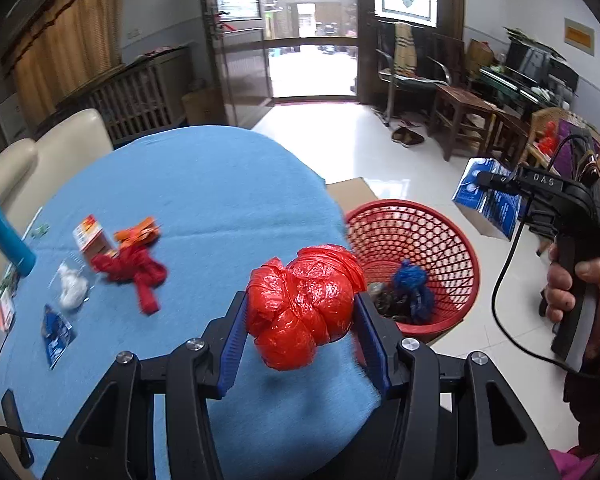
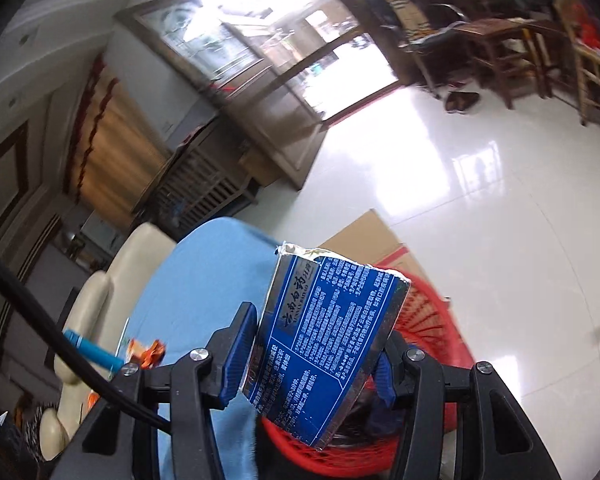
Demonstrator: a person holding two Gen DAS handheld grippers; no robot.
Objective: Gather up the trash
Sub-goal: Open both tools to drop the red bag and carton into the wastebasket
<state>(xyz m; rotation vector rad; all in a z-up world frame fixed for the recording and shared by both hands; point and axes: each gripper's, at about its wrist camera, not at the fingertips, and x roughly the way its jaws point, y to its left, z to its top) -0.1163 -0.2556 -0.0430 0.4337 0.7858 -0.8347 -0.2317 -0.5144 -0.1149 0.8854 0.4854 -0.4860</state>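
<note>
My left gripper [image 1: 300,316] is shut on a crumpled red plastic bag [image 1: 304,304], held above the right edge of the blue-clothed table [image 1: 204,200], beside the red mesh basket [image 1: 452,240]. My right gripper [image 2: 308,348] is shut on a blue printed carton [image 2: 328,336], held above the basket [image 2: 428,320]. In the left wrist view the right gripper's body [image 1: 564,208] holds the carton [image 1: 484,204] above the basket's far right side. The basket holds a blue wad [image 1: 414,284] and dark scraps.
On the table lie a red rag [image 1: 136,272], an orange wrapper [image 1: 138,234], a small orange-white box [image 1: 92,238], a white wad [image 1: 73,286], a blue packet [image 1: 56,334] and a teal bottle [image 1: 8,236]. Cream chairs [image 1: 76,136] stand left. Cardboard [image 1: 352,190] lies under the basket.
</note>
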